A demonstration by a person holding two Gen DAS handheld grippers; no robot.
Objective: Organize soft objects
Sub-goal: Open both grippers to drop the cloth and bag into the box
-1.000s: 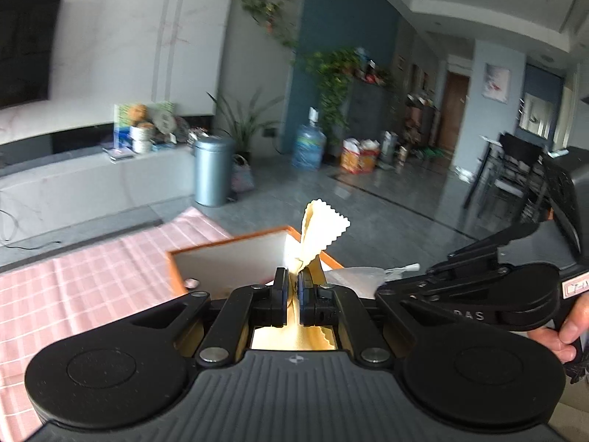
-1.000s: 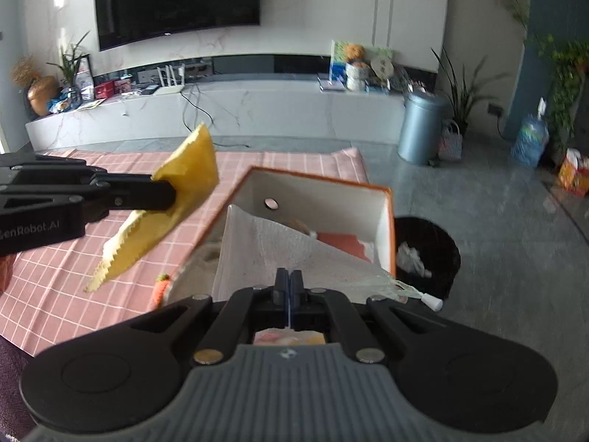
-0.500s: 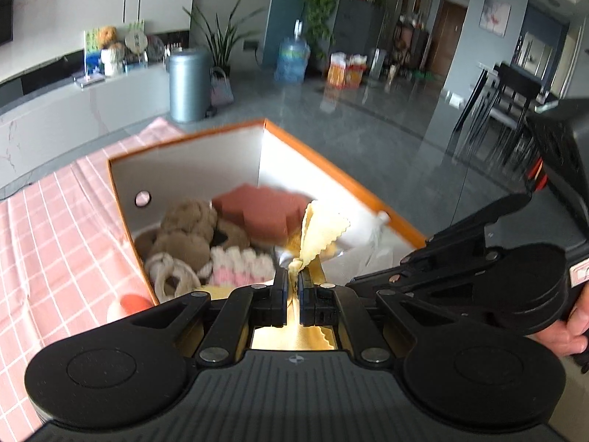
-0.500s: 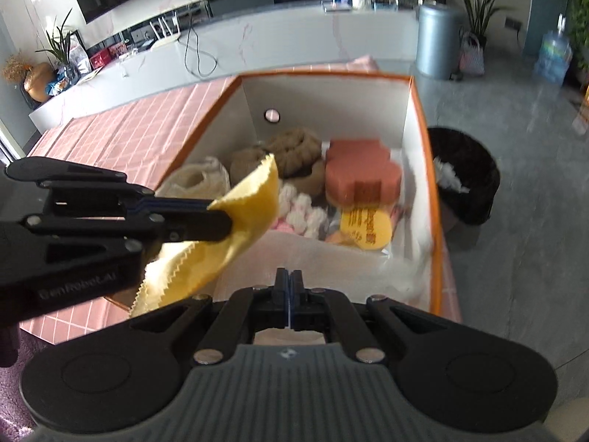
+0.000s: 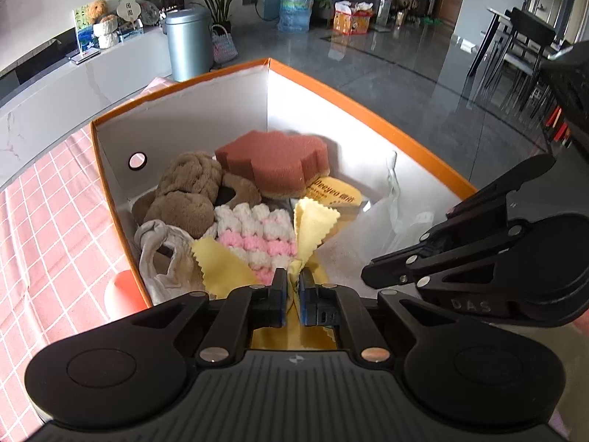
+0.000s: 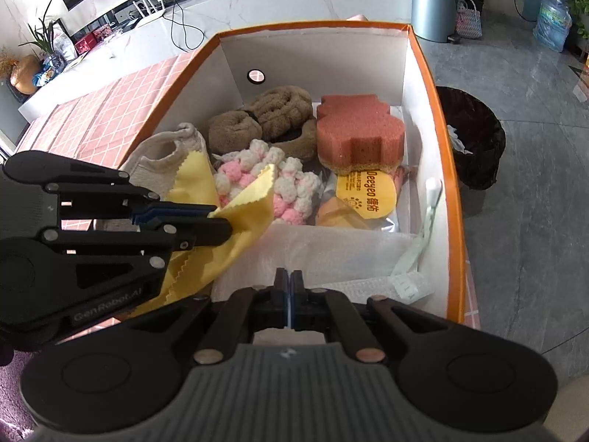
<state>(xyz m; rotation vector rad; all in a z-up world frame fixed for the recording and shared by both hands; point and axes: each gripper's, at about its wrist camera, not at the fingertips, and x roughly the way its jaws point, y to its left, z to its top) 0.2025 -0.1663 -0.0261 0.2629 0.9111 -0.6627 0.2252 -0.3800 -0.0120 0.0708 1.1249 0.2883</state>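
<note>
My left gripper [image 5: 291, 287] is shut on a yellow zigzag-edged cloth [image 5: 313, 224], holding it just inside the near end of the orange box [image 5: 368, 110]; it also shows in the right wrist view [image 6: 221, 221] with the cloth [image 6: 254, 199]. My right gripper [image 6: 289, 294] is shut on a white foam sheet [image 6: 331, 250] lying over the box's near end. Inside the box lie a brown plush [image 6: 272, 110], a red-brown sponge [image 6: 353, 129], a pink-and-white knit [image 6: 265, 176] and a beige cloth bag [image 6: 165, 151].
The box [image 6: 434, 110] stands on a pink checked tablecloth [image 6: 110, 110] at the table's edge. A black waste bin [image 6: 475, 140] stands on the floor right of the box. A grey metal bin [image 6: 434, 0] and a white TV bench stand beyond.
Both grippers have moved forward and down toward the box. The yellow cloth went from above the box down into its near end. The foam sheet stays pinched in my right gripper.
</note>
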